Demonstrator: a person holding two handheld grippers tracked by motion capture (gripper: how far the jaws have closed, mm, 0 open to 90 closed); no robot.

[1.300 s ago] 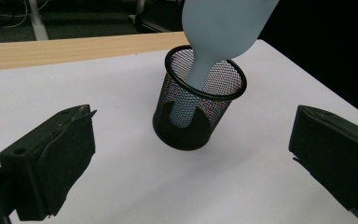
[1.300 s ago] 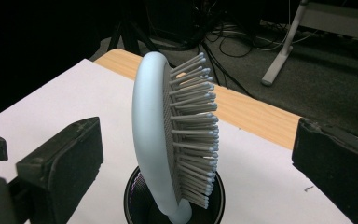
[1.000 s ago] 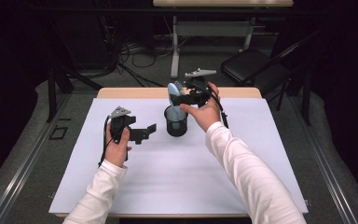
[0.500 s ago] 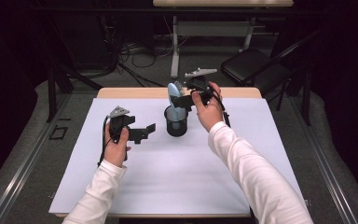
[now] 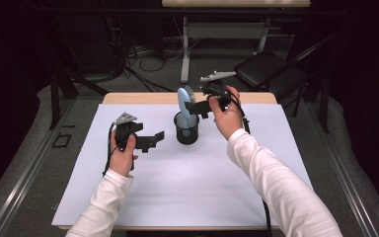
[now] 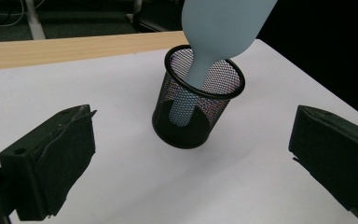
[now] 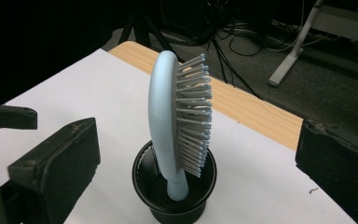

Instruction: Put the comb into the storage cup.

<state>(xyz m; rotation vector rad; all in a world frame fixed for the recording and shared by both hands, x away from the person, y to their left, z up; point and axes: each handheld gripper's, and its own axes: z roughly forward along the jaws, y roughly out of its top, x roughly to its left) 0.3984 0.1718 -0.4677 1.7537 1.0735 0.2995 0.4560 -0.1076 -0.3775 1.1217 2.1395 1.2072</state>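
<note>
Standing a hairbrush [image 7: 177, 126] handle-down in the mesh cup [image 5: 186, 129], right gripper [image 5: 196, 106] spread wide around the brush head, not pinching.

Cup sits on the white table [image 5: 187, 197] near the far edge; brush leans on the rim, bristles facing away from the left gripper [image 5: 154, 139], which hangs open beside the cup, touching nothing. Risk, my guess: the top-heavy brush could tip the light cup, or a jaw pulling away could snag the bristles and drag both over.
</note>
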